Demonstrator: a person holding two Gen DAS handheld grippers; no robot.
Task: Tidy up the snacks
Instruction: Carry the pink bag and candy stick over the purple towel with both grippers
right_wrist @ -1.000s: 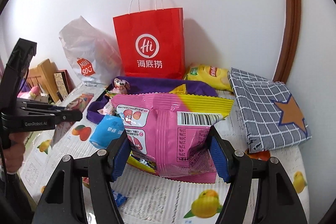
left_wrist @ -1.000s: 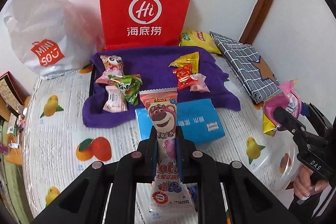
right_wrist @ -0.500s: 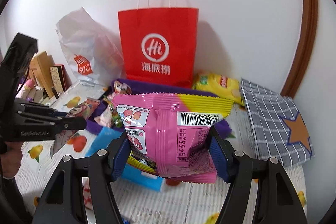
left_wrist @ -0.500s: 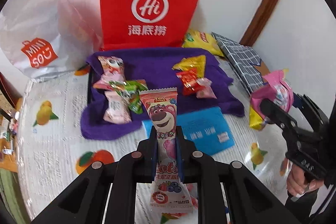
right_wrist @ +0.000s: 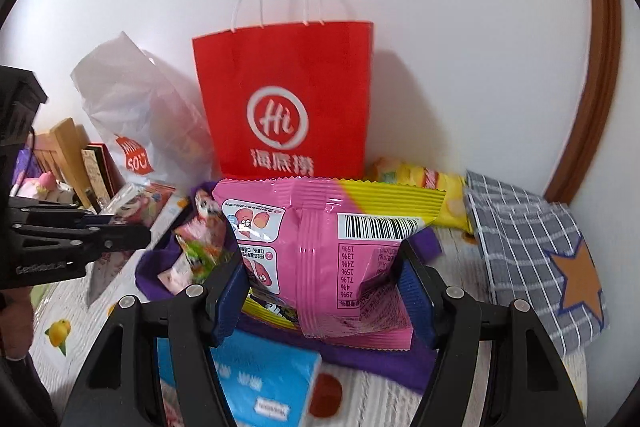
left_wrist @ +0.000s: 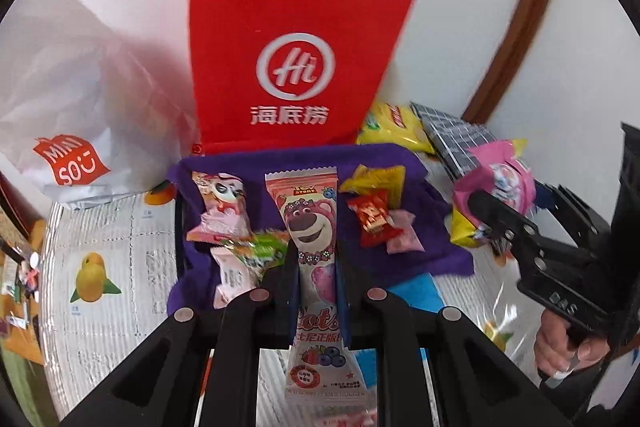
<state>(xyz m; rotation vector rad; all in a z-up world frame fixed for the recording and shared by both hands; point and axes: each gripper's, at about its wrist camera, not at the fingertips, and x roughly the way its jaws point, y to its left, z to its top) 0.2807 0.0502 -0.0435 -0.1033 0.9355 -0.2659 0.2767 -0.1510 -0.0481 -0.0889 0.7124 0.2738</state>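
A: From the left wrist, what's in the left gripper [left_wrist: 317,269]?

B: Its jaws pinch a long bear-print snack packet [left_wrist: 314,251], held above the purple cloth [left_wrist: 430,251] by the bench's back edge, before the red paper bag [left_wrist: 294,63].

A: And from the right wrist?

B: The right gripper [right_wrist: 322,291] has its jaws clamped on a puffy pink-and-yellow snack bag [right_wrist: 320,247], over the same cloth's near edge, above a blue tissue pack [right_wrist: 266,383].

Both grippers [left_wrist: 316,267] [right_wrist: 324,291] are black plastic with silver screws and ribbed blue pads [right_wrist: 416,291]. White lettering marks their sides. One hand [left_wrist: 560,351] shows a ring.
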